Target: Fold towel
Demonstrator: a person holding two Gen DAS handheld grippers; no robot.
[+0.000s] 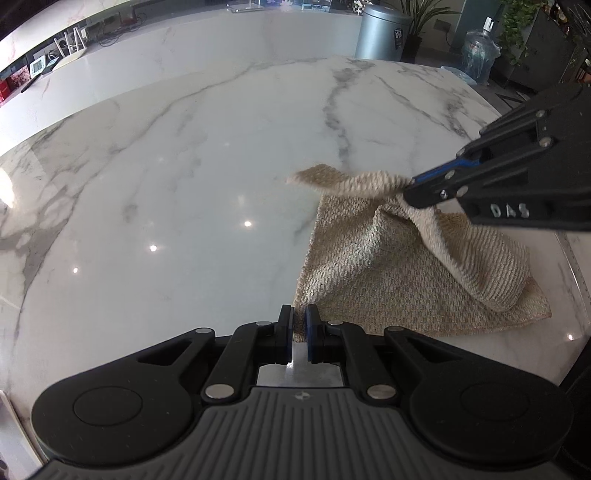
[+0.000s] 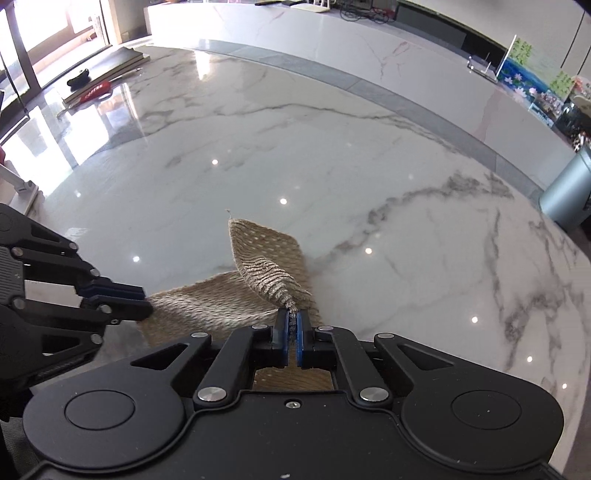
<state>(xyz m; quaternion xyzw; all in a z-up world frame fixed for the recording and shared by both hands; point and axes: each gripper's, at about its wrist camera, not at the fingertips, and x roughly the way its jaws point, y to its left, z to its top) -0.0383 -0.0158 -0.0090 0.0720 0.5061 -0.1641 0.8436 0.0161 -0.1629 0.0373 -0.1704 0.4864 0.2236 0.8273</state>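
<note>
A beige woven towel [image 1: 388, 280] lies on the white marble table [image 1: 184, 166], partly lifted. My right gripper [image 2: 293, 314] is shut on a towel corner [image 2: 273, 273] and holds it above the table; it enters the left wrist view [image 1: 410, 186] from the right, with the fold hanging below. My left gripper [image 1: 299, 317] sits at the towel's near left corner, jaws nearly closed with a narrow gap; whether cloth is pinched I cannot tell. It shows in the right wrist view [image 2: 144, 301] at the towel's left edge.
A grey metal bin [image 1: 384, 33] and a water bottle [image 1: 480, 55] stand beyond the table's far right. A long white counter [image 2: 369, 48] runs behind the table. Flat boards with a red item [image 2: 99, 88] lie at the table's far left.
</note>
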